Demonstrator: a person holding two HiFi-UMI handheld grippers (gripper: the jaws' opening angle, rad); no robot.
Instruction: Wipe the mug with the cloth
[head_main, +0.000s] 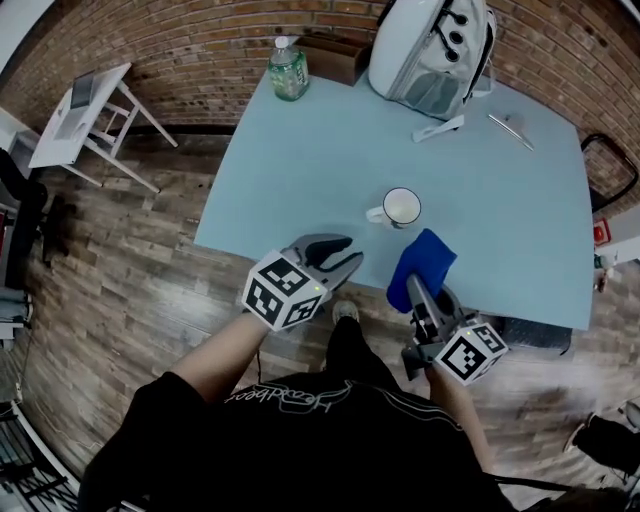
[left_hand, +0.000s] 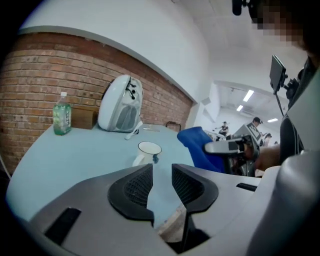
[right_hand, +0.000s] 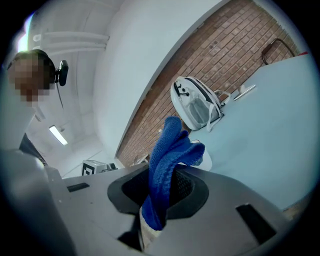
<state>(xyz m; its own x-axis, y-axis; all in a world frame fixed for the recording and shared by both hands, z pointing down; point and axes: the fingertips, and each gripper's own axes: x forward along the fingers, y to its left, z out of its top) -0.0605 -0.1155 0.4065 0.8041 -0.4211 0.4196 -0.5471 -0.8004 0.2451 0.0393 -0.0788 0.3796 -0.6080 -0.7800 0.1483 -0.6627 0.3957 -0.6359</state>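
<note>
Mug (head_main: 402, 208): white, upright on the pale blue table (head_main: 320, 150) near its front edge, handle to the left in the head view, untouched. Left gripper (head_main: 338, 256): jaws apart, nothing between them, short of the mug. Right gripper (head_main: 418, 292): jaws clamped on the blue cloth (head_main: 424, 262), which stands bunched beyond them. Risk: the mug looks empty and light, so wiping before the left jaws steady it could shove or tip it toward the edge. The bunched cloth may also slip.
</note>
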